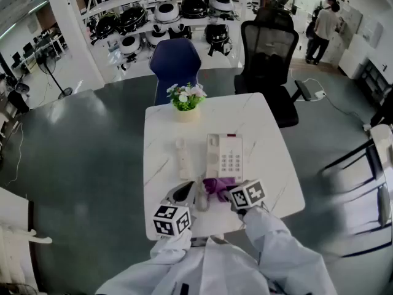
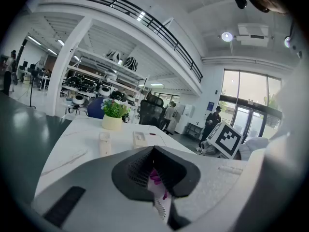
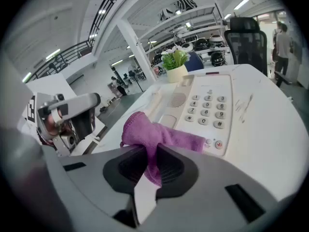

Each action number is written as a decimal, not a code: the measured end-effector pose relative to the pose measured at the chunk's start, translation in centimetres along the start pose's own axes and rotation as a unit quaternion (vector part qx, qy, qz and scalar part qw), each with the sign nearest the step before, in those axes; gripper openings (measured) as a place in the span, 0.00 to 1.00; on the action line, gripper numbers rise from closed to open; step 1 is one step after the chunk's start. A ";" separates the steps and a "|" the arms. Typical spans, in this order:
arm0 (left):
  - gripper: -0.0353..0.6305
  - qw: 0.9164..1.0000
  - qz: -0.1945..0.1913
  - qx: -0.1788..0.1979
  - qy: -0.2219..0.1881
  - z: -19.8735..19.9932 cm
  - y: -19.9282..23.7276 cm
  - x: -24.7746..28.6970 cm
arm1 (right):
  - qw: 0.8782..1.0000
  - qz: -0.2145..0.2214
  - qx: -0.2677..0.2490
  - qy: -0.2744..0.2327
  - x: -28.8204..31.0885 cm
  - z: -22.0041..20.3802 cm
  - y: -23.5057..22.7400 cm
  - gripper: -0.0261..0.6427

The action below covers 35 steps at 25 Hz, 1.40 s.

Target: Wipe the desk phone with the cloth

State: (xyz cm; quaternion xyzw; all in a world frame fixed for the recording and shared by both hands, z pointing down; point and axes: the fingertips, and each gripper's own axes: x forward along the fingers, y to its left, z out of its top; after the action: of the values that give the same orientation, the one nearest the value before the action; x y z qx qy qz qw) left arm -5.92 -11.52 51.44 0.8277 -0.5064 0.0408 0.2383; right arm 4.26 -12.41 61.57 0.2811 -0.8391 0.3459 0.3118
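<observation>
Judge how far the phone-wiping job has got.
Done: the handset lies off the phone, beside it. In hand: the right gripper is shut on the purple cloth, which reaches the phone's near edge; the left gripper pinches a purple bit too. Left: wiping the keypad and handset, seemingly.

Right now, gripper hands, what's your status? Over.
Right gripper shut on purple cloth, draped over near edge of desk phone. Left gripper pinching cloth too. Handset off cradle, lying beside phone.

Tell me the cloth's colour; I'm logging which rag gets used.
Purple. The cloth shows best in the right gripper view.
</observation>
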 end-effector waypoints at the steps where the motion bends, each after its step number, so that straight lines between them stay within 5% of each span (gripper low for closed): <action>1: 0.05 1.000 0.000 0.001 -0.003 0.2 0.0 -0.1 | 1.000 0.005 0.007 -0.013 -0.6 0.4 0.1 0.09; 7: 0.05 1.000 -0.011 0.009 -0.025 1.8 -0.4 -0.5 | 0.991 0.040 0.042 -0.121 -4.2 3.0 0.7 0.09; 13: 0.05 0.998 -0.005 0.020 -0.055 3.9 -0.2 -2.2 | 0.960 0.084 0.074 -0.256 -8.3 5.1 1.9 0.09; 25: 0.05 0.993 0.007 0.045 -0.109 7.4 -0.7 -3.9 | 0.911 0.054 0.034 -0.408 -16.1 8.7 1.2 0.09; 35: 0.05 0.987 0.034 0.066 -0.139 9.4 -0.1 -6.1 | 0.891 0.003 -0.006 -0.454 -20.3 10.2 0.7 0.09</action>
State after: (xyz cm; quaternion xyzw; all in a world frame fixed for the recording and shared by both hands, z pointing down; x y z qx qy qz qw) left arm -10.41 -10.63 41.22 0.8215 -0.5587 -0.0335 0.1089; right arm 13.59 -14.48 40.95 0.4029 -0.8922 0.1762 -0.1027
